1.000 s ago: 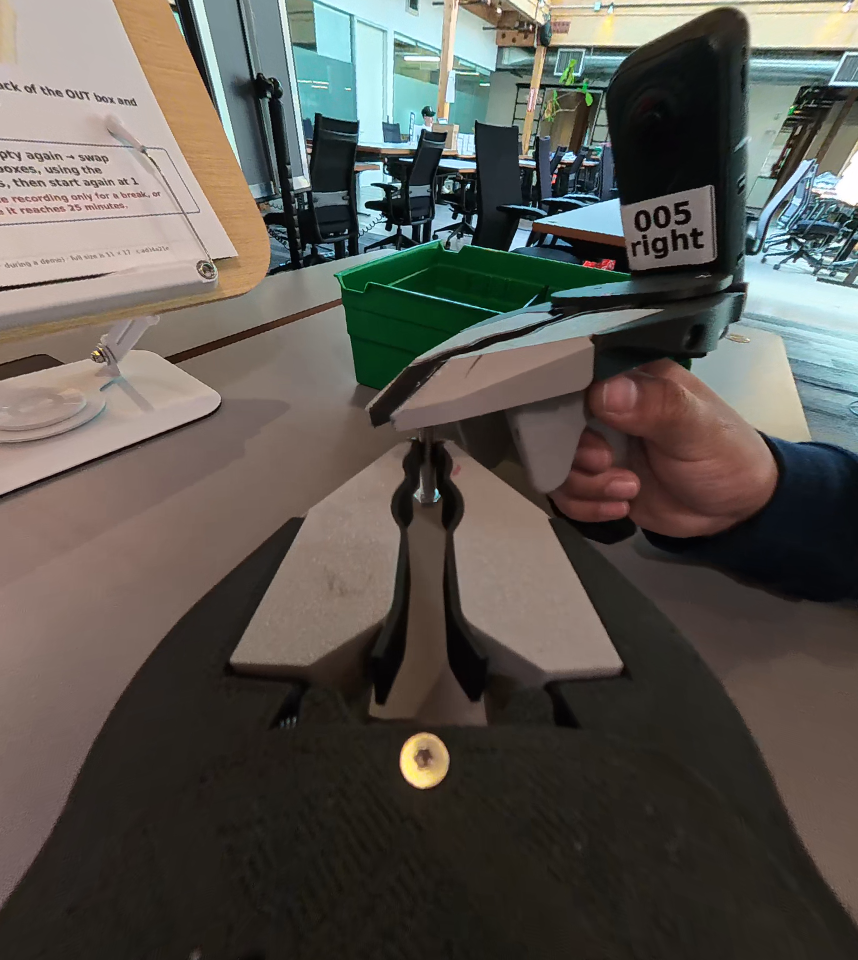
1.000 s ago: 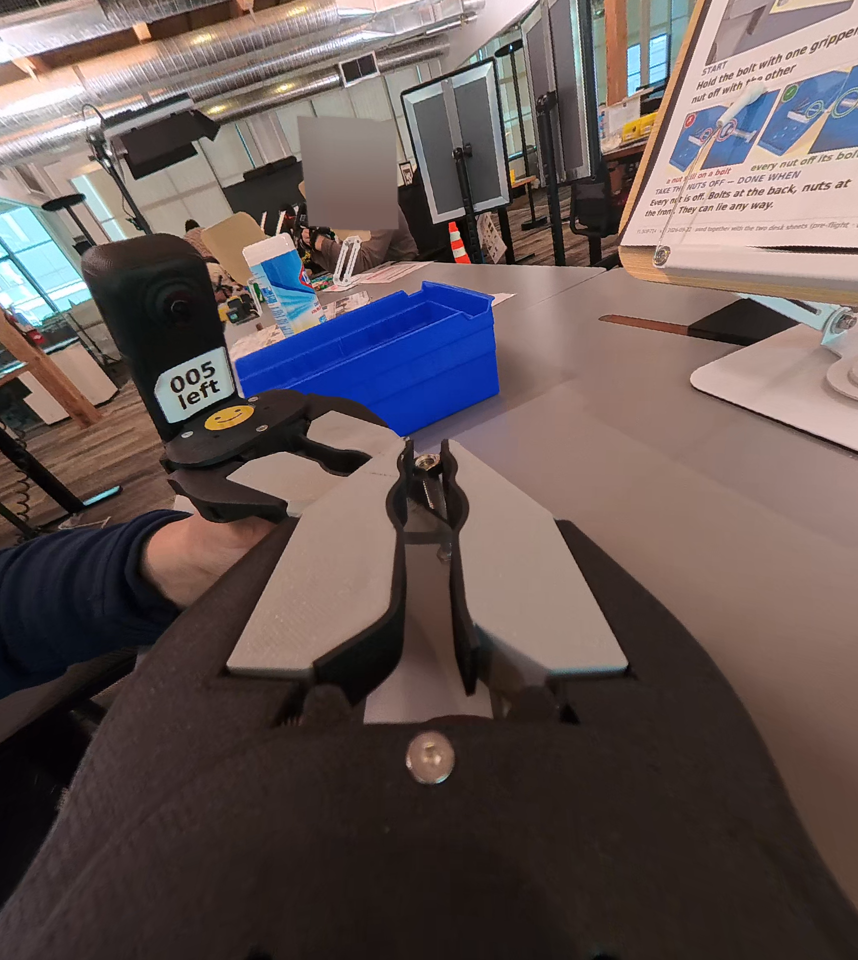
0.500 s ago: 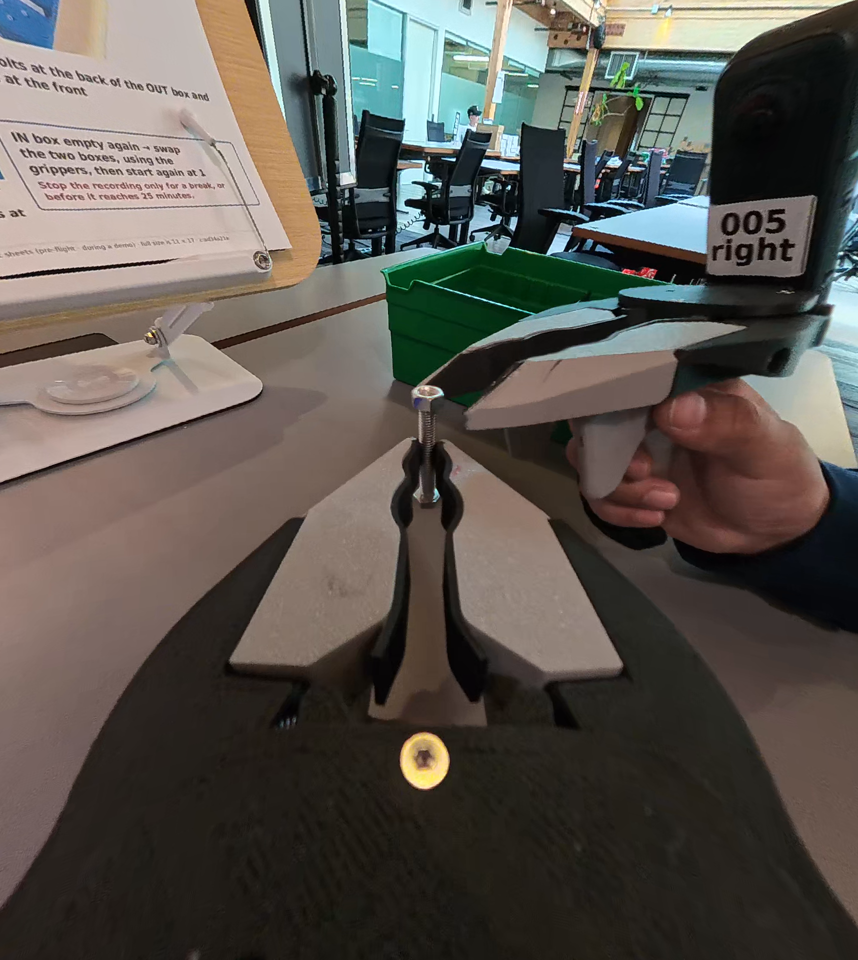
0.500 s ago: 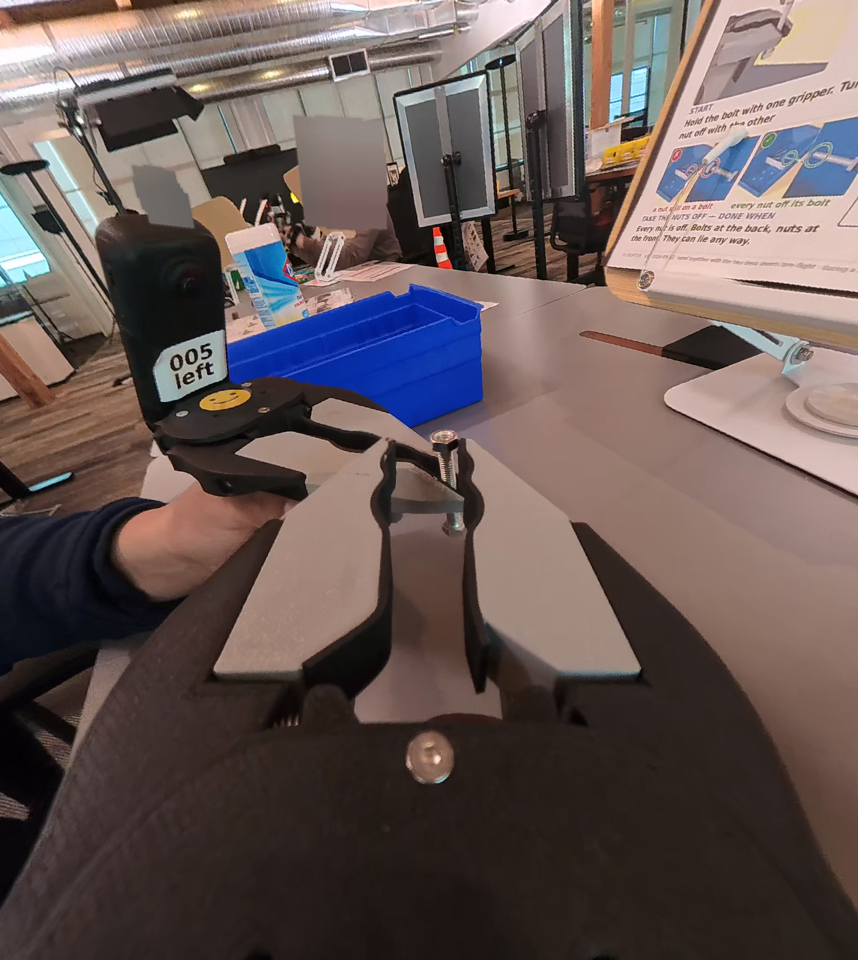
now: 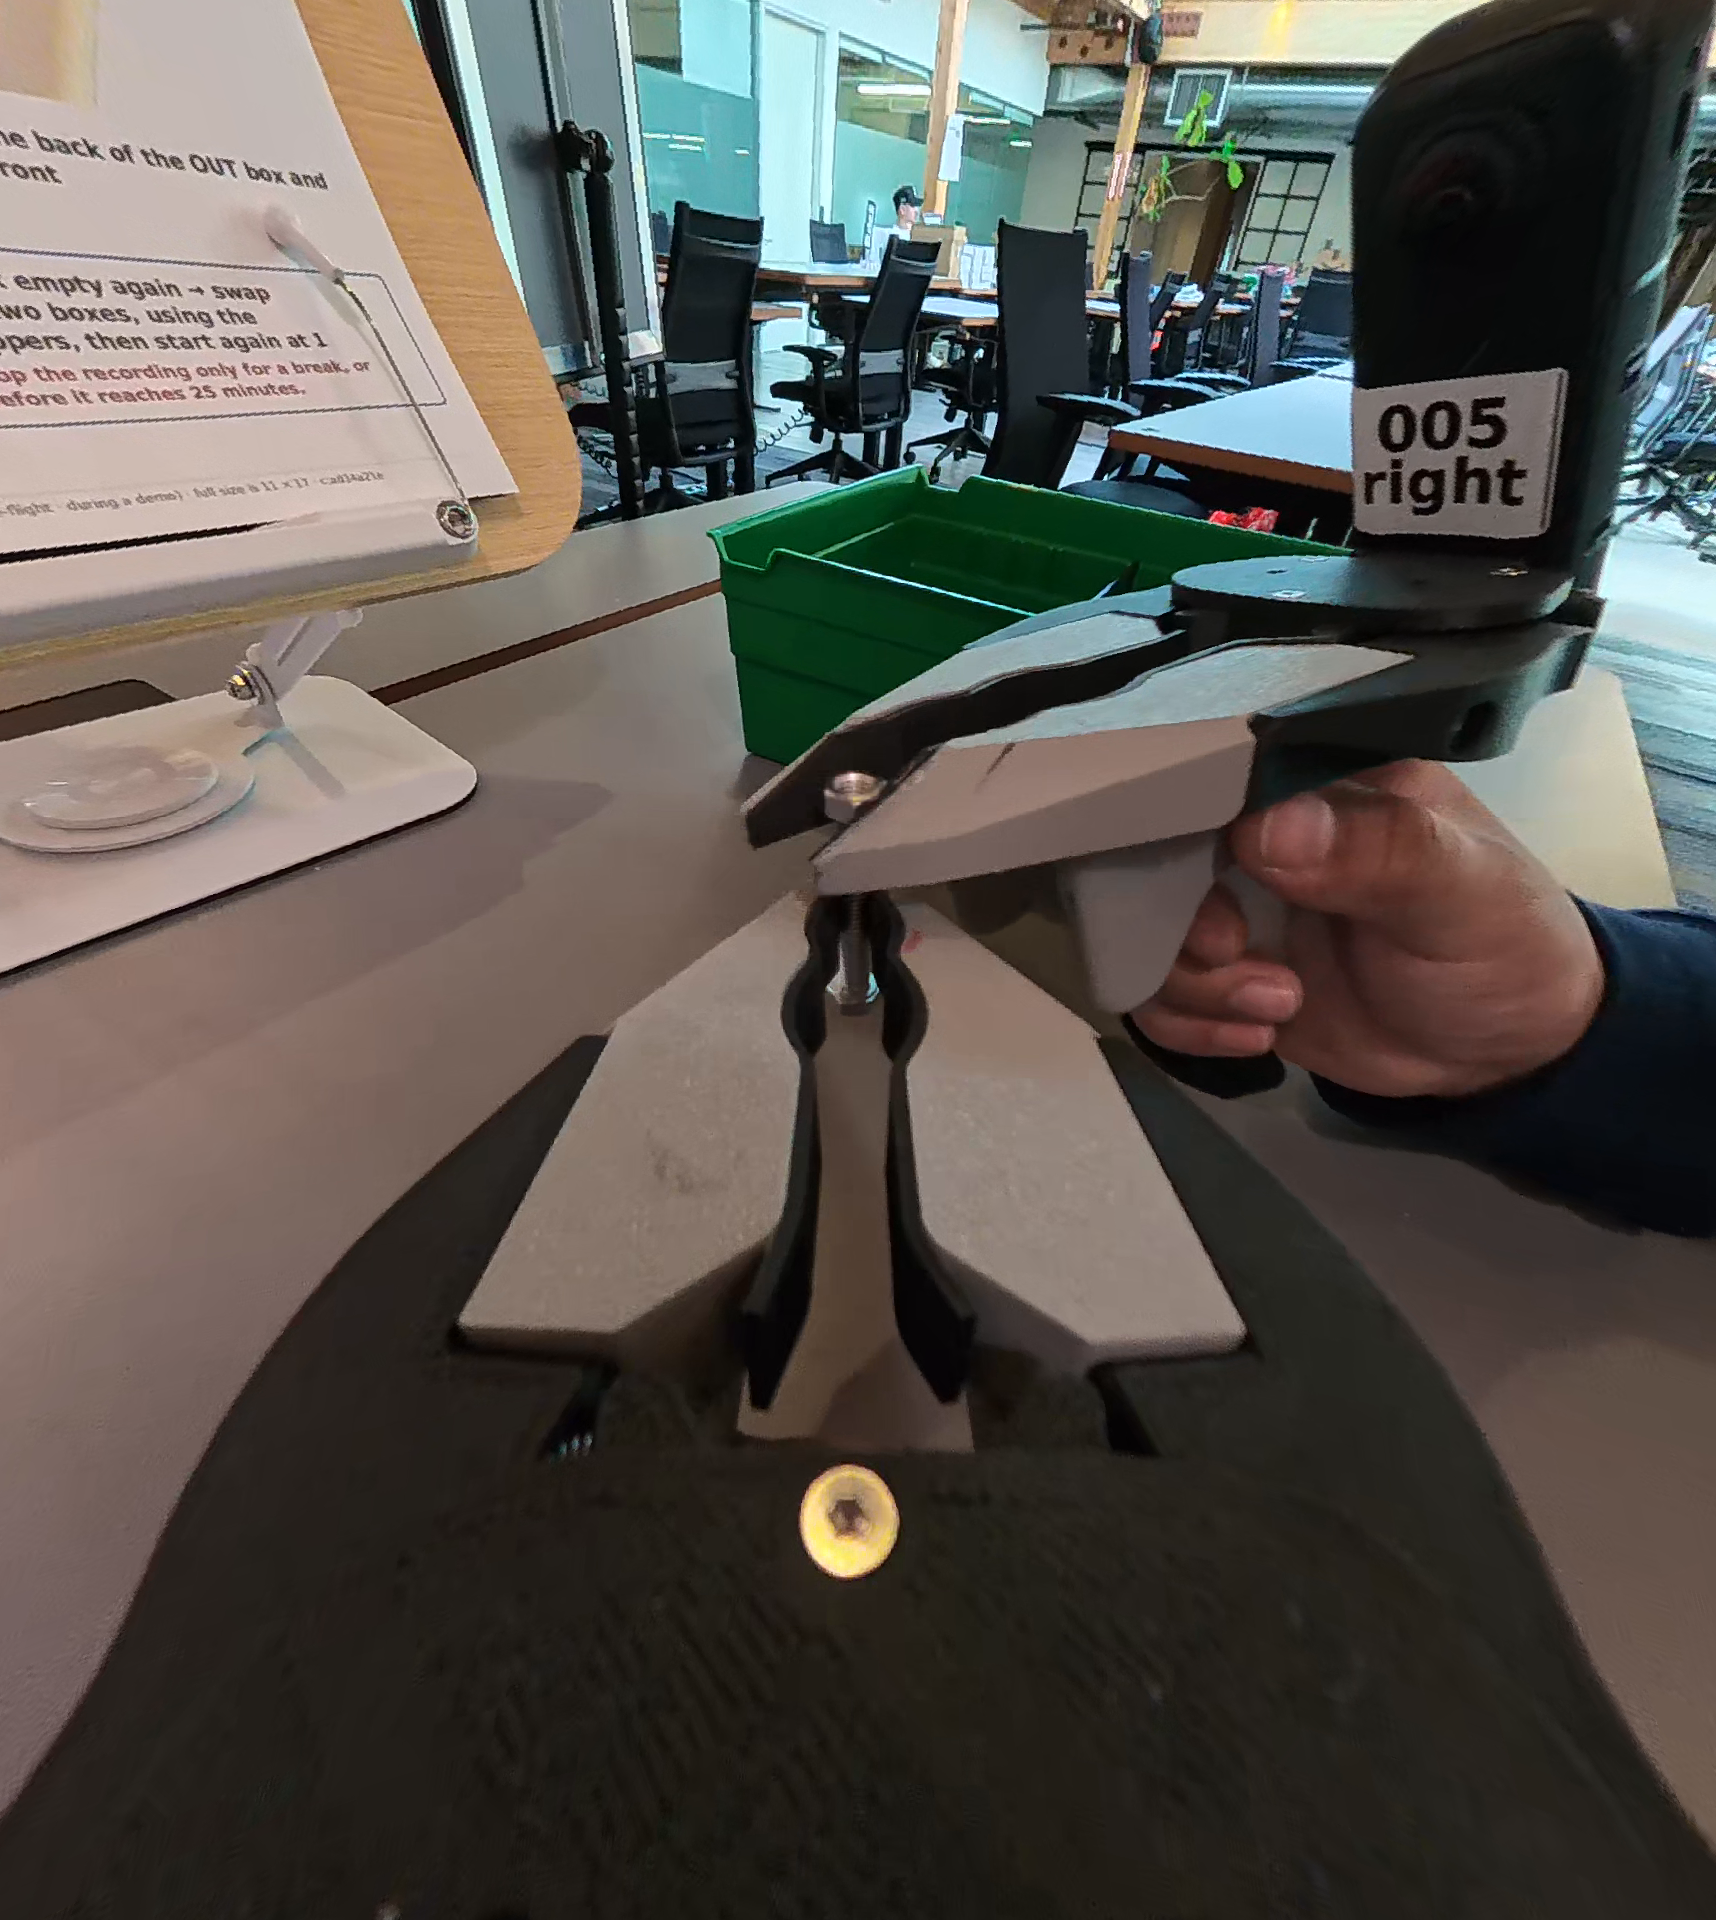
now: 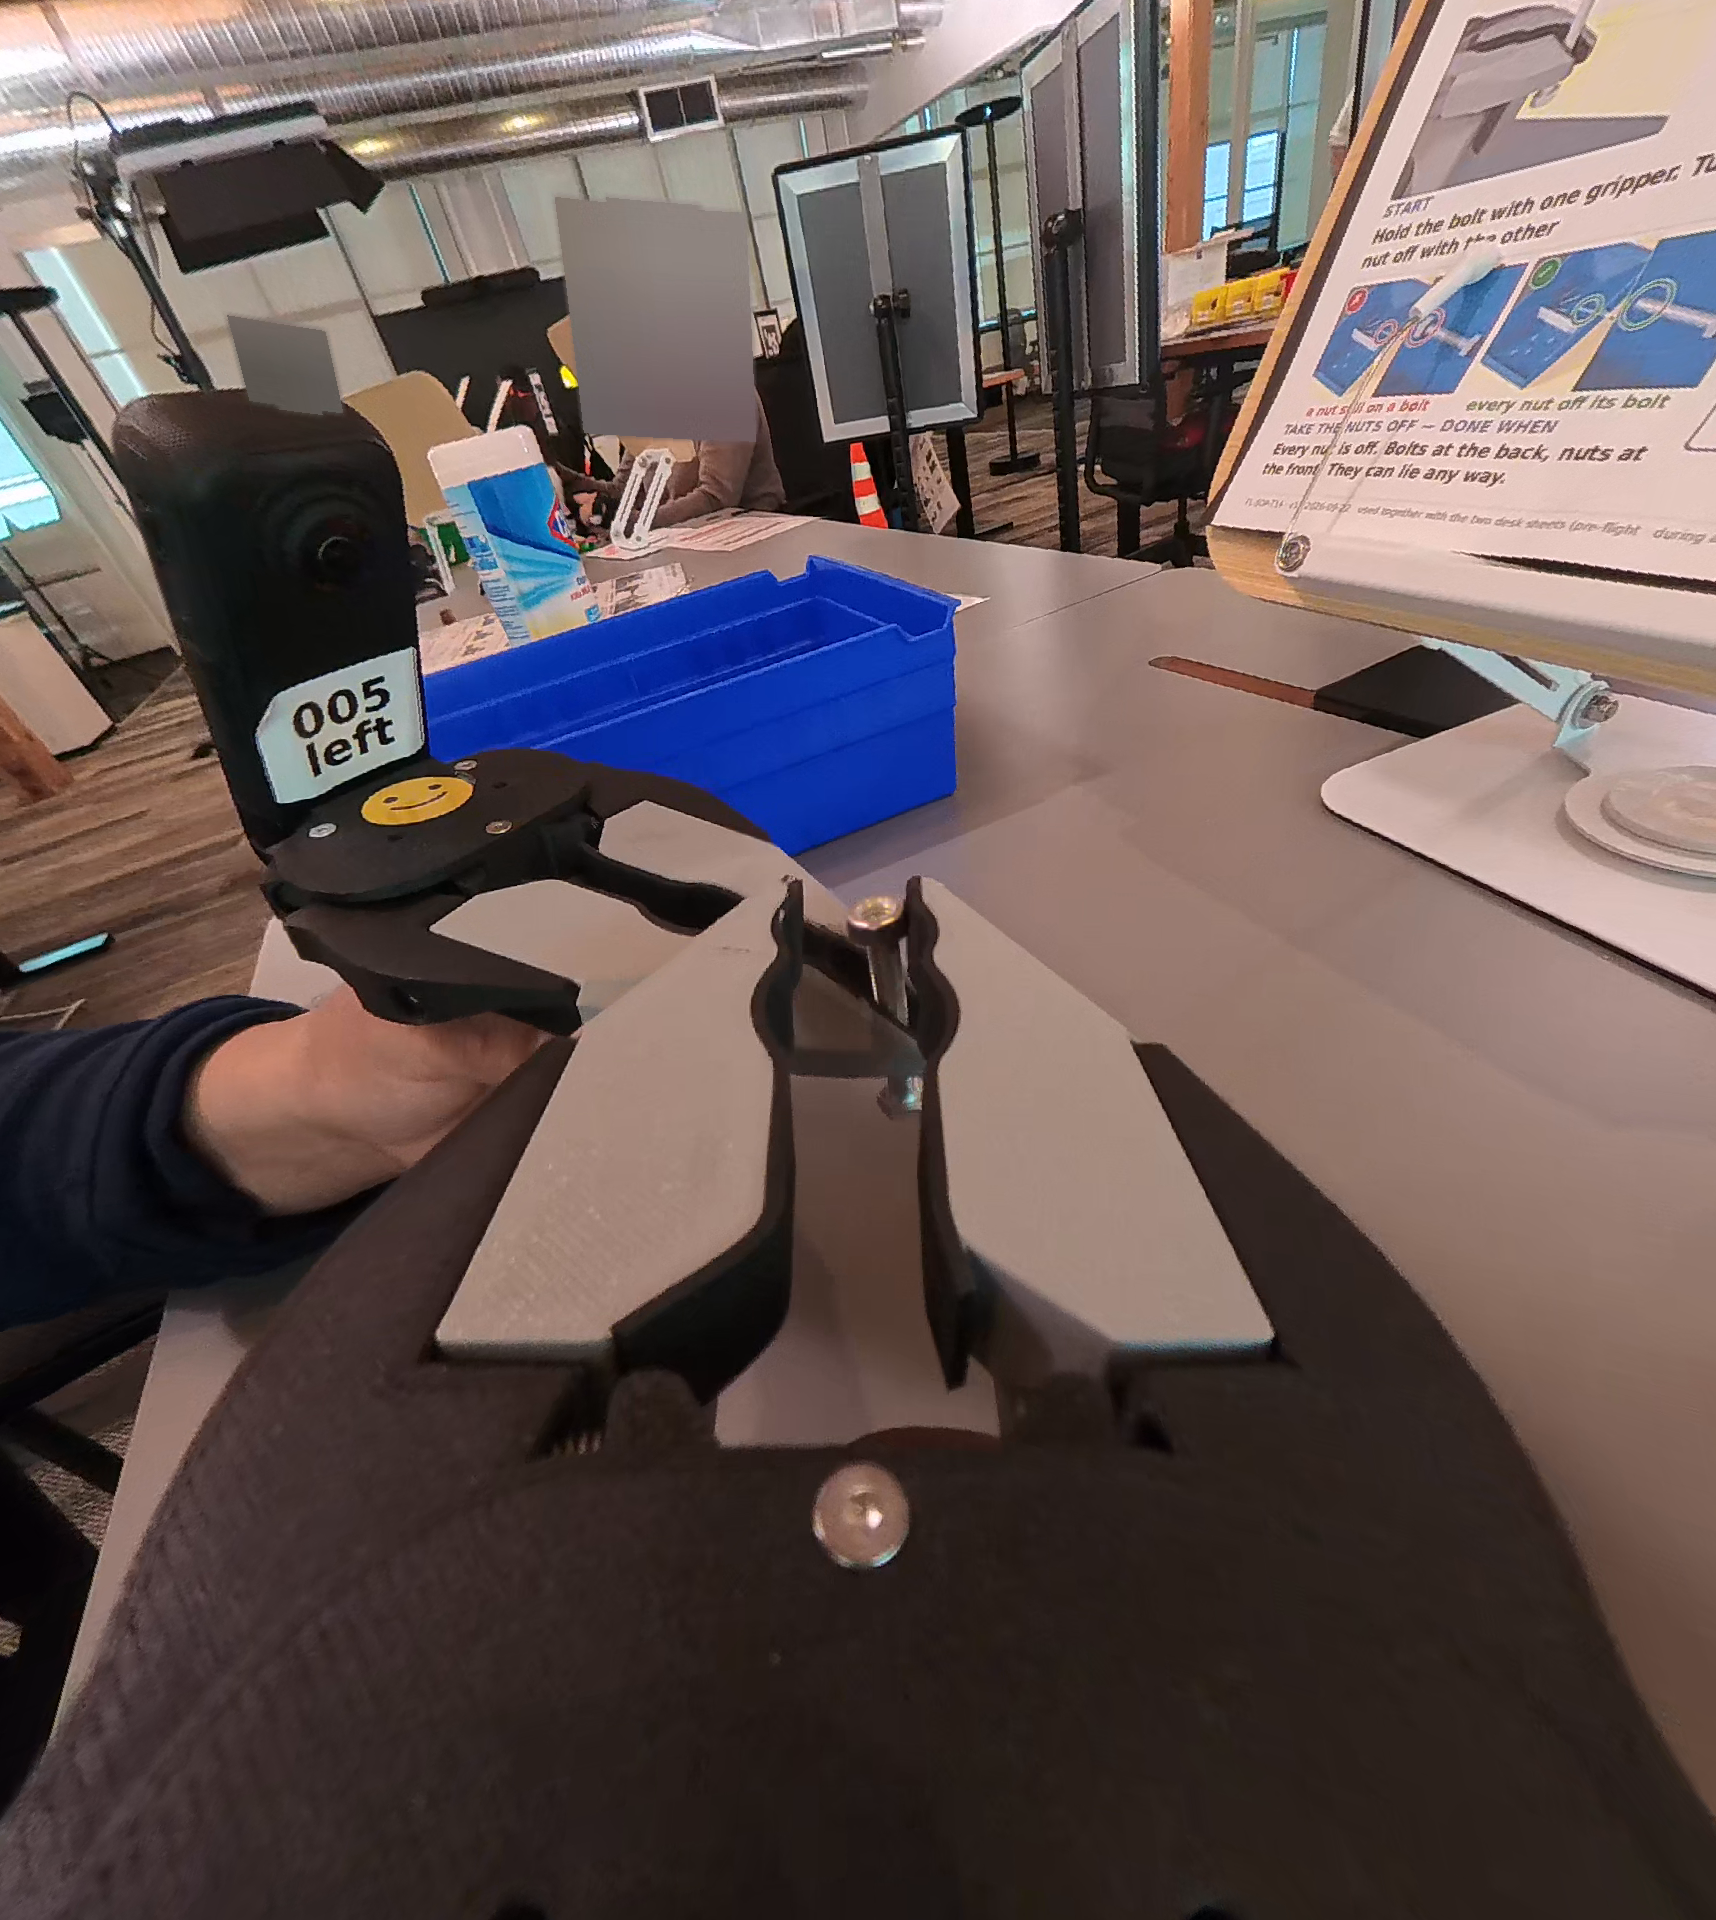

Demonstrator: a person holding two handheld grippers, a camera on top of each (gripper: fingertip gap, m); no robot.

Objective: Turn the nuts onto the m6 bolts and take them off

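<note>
- now the left claw (image 5: 849,914) is clenched on an upright m6 bolt (image 5: 850,956), held just above the grey counter (image 5: 210,1091).
- a nut (image 5: 854,1000) sits low on the thread, inside the rounded notch between the left claw's fingers. whether the pads press on the nut or on the thread just above it cannot be told.
- the right claw (image 6: 854,894) comes in from the right, level with the counter, and its fingertips straddle the bolt's head at the top.
- in the right wrist view its jaws stand apart: the head lies close to one finger, with a clear gap on the other side. it looks released, not yet gripping.
- what has changed: a second ago the right claw was closed over the head; half a second ago it had let go and pulled back, leaving the head bare; now it is back around the head with jaws parted.
- this reads as a re-grip between turns. the next squeeze and twist would probably spin bolt and nut against each other by another part-turn.
- the nut is on the bolt, so this pair is unfinished. which way it is being turned cannot be judged from the pictures.
- a green bin (image 5: 833,665) stands behind the right claw and a blue bin (image 6: 729,727) behind the left one; their contents are hidden.
- a tilted stand holding an instruction sheet (image 5: 158,312) is at the far side of the counter.
</note>
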